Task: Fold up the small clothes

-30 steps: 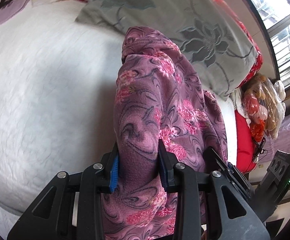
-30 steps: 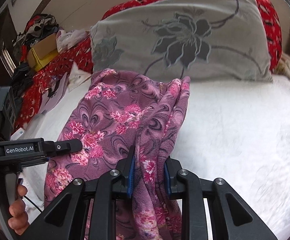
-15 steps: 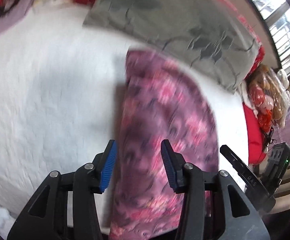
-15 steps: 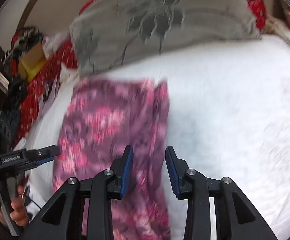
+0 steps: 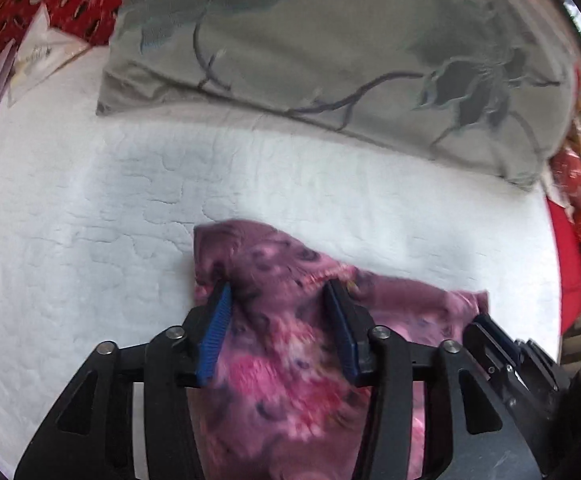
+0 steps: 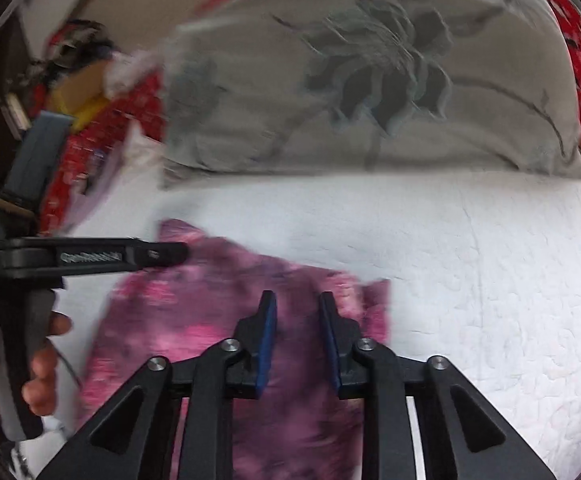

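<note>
A second earlier both grippers had held the purple floral garment [image 5: 290, 360] lifted in a hanging drape; by this moment it had come down onto the white quilted bed [image 5: 90, 240] and both cameras sat closer to the pillow. The left gripper [image 5: 278, 304] had its jaws at a middling gap and opening, the blue pads [image 5: 214, 336] standing on either side of a raised ridge of cloth; the fabric lay between them and looked loose rather than pinched, though blur made contact hard to judge. The right gripper [image 6: 296, 304] had its jaws narrow and closing, with the garment [image 6: 210, 320] under and between them; a strip of cloth showed in the gap and the pads did not seem to press it.

The garment lay bunched and wrinkled on the bed, its far edge pointing toward the grey floral pillow [image 5: 330, 48] but well short of it, white quilt bare between the two. In the right wrist view the left gripper [image 6: 170, 256] reached in from the left over the cloth's far corner, a hand [image 6: 38, 372] wrapped around its handle. Beyond the pillow [image 6: 370, 80] ran a red patterned cover [image 5: 70, 4], with papers [image 5: 38, 56] lying at the bed's left edge
</note>
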Demonstrator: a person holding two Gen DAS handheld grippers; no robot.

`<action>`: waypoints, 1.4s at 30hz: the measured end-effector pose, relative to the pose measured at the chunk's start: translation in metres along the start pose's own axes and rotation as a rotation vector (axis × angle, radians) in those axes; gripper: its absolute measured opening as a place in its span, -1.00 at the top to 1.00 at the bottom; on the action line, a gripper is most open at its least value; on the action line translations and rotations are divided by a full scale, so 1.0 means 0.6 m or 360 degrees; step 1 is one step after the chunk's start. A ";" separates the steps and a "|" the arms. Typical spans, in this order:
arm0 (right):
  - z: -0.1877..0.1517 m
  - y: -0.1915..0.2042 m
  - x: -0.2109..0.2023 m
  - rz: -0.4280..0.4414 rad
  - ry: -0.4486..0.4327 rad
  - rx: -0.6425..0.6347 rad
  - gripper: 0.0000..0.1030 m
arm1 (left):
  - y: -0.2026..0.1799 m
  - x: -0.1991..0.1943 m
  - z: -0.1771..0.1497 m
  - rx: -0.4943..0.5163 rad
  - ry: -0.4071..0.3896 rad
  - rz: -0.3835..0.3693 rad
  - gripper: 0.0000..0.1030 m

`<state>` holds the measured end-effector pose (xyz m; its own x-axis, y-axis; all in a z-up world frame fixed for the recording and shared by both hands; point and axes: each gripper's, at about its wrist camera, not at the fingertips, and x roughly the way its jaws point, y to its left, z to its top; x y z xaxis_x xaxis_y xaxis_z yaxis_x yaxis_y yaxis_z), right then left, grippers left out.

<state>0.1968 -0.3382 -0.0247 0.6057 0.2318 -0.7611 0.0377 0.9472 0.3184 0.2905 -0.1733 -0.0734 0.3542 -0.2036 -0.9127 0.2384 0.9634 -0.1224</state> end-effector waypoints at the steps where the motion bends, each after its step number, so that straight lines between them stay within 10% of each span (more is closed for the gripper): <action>1: -0.003 -0.012 0.013 0.0000 0.0043 0.0036 0.84 | 0.002 0.007 0.003 -0.0004 -0.0014 0.0006 -0.10; 11: -0.011 -0.052 -0.060 0.0179 0.0002 0.0117 0.80 | 0.048 -0.088 -0.036 0.0062 -0.0071 -0.0032 -0.14; 15: -0.047 -0.008 -0.095 0.0279 0.0033 -0.0086 0.78 | 0.045 -0.095 -0.105 0.0106 -0.0124 0.0007 -0.48; 18: -0.078 0.012 -0.043 0.0111 0.0243 -0.0190 0.77 | 0.046 -0.066 -0.108 0.0067 -0.0049 -0.0005 -0.52; 25: -0.090 0.043 -0.117 0.0129 0.0242 -0.0279 0.58 | 0.046 -0.169 -0.173 0.0122 -0.0174 -0.0011 -0.51; 34: -0.155 0.068 -0.121 -0.0054 0.0379 -0.0393 0.44 | 0.049 -0.145 -0.255 0.0080 -0.0053 0.0004 -0.69; 42: -0.239 0.032 -0.135 -0.0191 0.0595 -0.0378 -0.03 | 0.048 -0.174 -0.328 0.0110 -0.0099 0.0091 -0.74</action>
<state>0.0347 -0.3073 -0.0379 0.2781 0.1398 -0.9503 -0.1195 0.9867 0.1102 0.0825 -0.0901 -0.0583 0.4240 -0.1610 -0.8913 0.2771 0.9600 -0.0416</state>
